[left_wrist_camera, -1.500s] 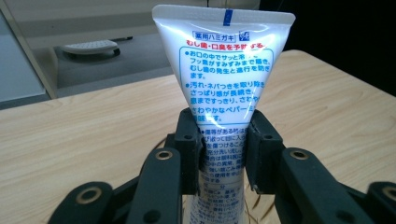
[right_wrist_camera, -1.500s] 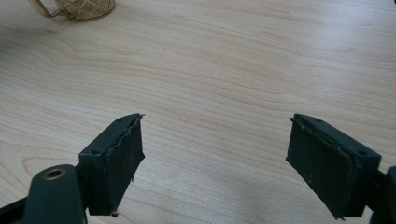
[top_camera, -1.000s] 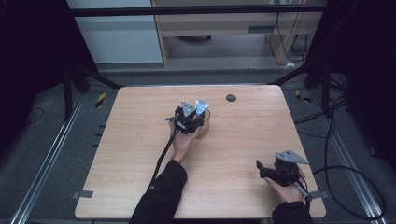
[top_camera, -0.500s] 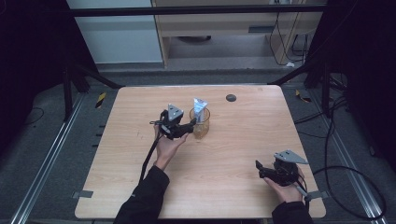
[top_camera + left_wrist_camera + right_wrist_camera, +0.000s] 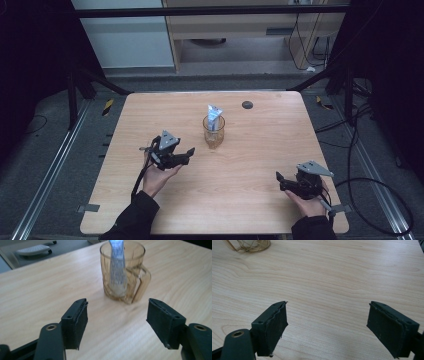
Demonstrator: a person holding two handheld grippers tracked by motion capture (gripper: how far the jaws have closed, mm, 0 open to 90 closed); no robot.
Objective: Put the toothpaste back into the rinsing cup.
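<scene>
A clear amber glass mug [image 5: 214, 134] stands upright near the middle of the wooden table [image 5: 260, 150]. A blue-and-white packet [image 5: 215, 115] stands inside it and sticks out above the rim. My left gripper [image 5: 190, 152] hovers to the mug's left, apart from it. Its jaws have just been opening and have nothing between them. In the left gripper view the mug [image 5: 130, 287] and packet [image 5: 117, 270] sit just beyond the open left gripper [image 5: 117, 305], with the handle turned to the right. My right gripper [image 5: 279, 177] rests open near the front right corner. In its own view the right gripper [image 5: 328, 307] has bare wood between its jaws.
A small dark round disc [image 5: 247, 104] lies near the table's far edge. The mug's base [image 5: 249, 246] shows at the top left of the right gripper view. Black cables trail off the table's right side over the floor [image 5: 380, 190]. A cabinet [image 5: 240, 35] stands behind the table.
My left gripper has opened and drawn away from the mug, leftward and toward the person. The packet stays standing in the mug. The right gripper has not moved.
</scene>
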